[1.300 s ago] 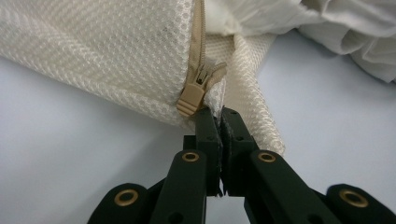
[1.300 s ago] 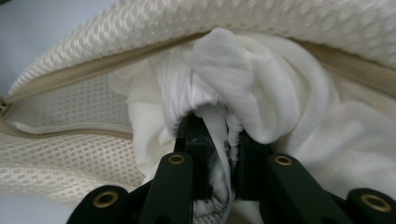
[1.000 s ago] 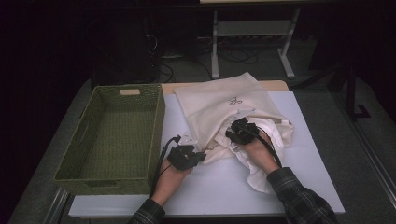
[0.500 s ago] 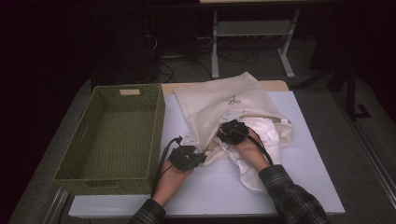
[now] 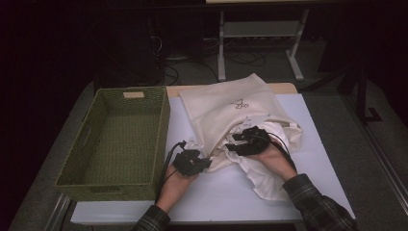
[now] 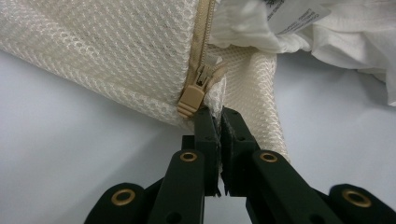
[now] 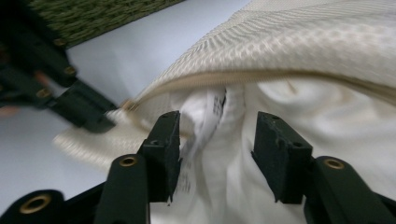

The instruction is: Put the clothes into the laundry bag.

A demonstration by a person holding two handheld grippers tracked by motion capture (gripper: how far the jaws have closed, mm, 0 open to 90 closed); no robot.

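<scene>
A cream mesh laundry bag [image 5: 231, 108] lies on the white table [image 5: 317, 144] with its zipper mouth toward me. A white garment [image 5: 260, 175] spills out of it. My left gripper [image 5: 204, 162] is shut on the bag's mesh edge [image 6: 243, 84], right beside the tan zipper pull [image 6: 192, 98]. My right gripper [image 5: 233, 142] hovers at the bag's mouth. Its jaws have just been opening and now stand apart. The garment's folds and a printed label [image 7: 205, 126] lie between its pads, which do not press on them.
A green woven basket [image 5: 115, 183] stands empty at the table's left, close to my left hand. Bare table runs along the front edge and to the right of the garment. A metal stand and cables sit on the dark floor beyond the table.
My right gripper pushed left toward the bag's mouth, then drew back slightly, and its jaws now stand wider. The left gripper kept its hold and place.
</scene>
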